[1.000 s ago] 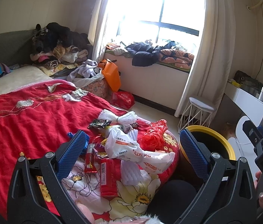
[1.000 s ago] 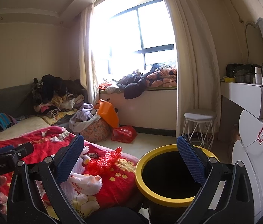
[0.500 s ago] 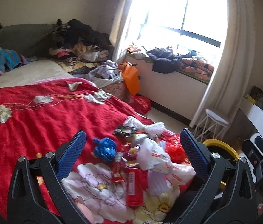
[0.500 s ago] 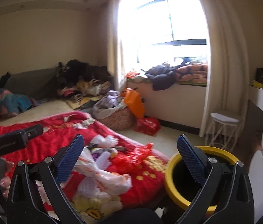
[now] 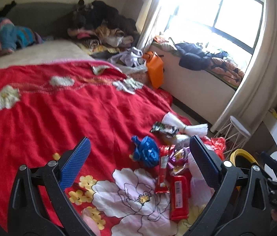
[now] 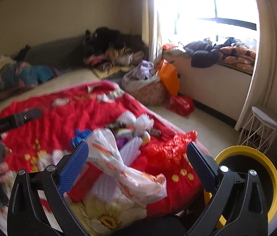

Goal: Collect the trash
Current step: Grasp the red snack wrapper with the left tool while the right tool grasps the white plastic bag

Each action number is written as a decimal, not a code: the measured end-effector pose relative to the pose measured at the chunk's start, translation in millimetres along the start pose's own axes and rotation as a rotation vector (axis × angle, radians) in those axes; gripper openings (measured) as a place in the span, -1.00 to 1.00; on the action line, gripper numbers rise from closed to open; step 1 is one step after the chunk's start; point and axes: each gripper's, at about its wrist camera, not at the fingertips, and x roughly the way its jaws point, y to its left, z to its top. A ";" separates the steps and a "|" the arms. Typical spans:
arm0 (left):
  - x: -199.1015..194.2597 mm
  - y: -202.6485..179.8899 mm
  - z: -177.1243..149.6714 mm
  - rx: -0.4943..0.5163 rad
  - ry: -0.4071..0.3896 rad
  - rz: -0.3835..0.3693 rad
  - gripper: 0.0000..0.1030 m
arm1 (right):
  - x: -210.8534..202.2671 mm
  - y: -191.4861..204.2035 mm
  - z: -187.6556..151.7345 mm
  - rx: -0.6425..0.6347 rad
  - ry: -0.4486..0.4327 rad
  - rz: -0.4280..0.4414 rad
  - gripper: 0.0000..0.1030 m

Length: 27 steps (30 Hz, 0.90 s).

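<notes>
Fingers (image 5: 75,161) spread; two red wrappers (image 5: 178,198), one bin (image 6: 256,173)

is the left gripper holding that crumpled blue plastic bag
No, the open left gripper holds nothing; the crumpled blue plastic bag lies on the red bedspread.

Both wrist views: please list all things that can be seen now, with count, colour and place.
blanket: one, red with flowers, on the bed
blue bag: one, blue, crumpled on the blanket
snack wrappers: several, mostly red, right of the blue bag
white plastic bag: one, white with orange print, near the bed corner
red plastic bag: one, red, at the bed edge
bin: one, black with yellow rim, on the floor beside the bed
stool: one, white, by the curtain
orange bag: one, orange, beside the bed
clothes pile: many, mixed, far bed corner
left gripper: open, blue pads
right gripper: open, blue pads
</notes>
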 end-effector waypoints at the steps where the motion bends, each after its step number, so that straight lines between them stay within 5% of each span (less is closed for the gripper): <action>1: 5.4 2.9 -1.2 -0.007 0.022 0.000 0.80 | 4.1 0.0 -2.7 -0.019 0.016 -0.005 0.88; 8: 35.4 5.3 -21.0 -0.002 0.153 -0.035 0.78 | 31.8 -0.1 -26.1 -0.143 0.142 -0.013 0.87; 12: 48.8 -6.4 -29.8 0.038 0.208 -0.073 0.60 | 43.0 -3.5 -35.6 -0.162 0.178 -0.009 0.83; 18: 71.6 -12.9 -41.5 0.036 0.298 -0.119 0.13 | 58.5 -8.8 -41.1 -0.142 0.232 0.049 0.32; 27: 84.7 -22.7 -53.1 0.053 0.378 -0.164 -0.31 | 62.9 1.3 -48.5 -0.141 0.262 0.161 -0.40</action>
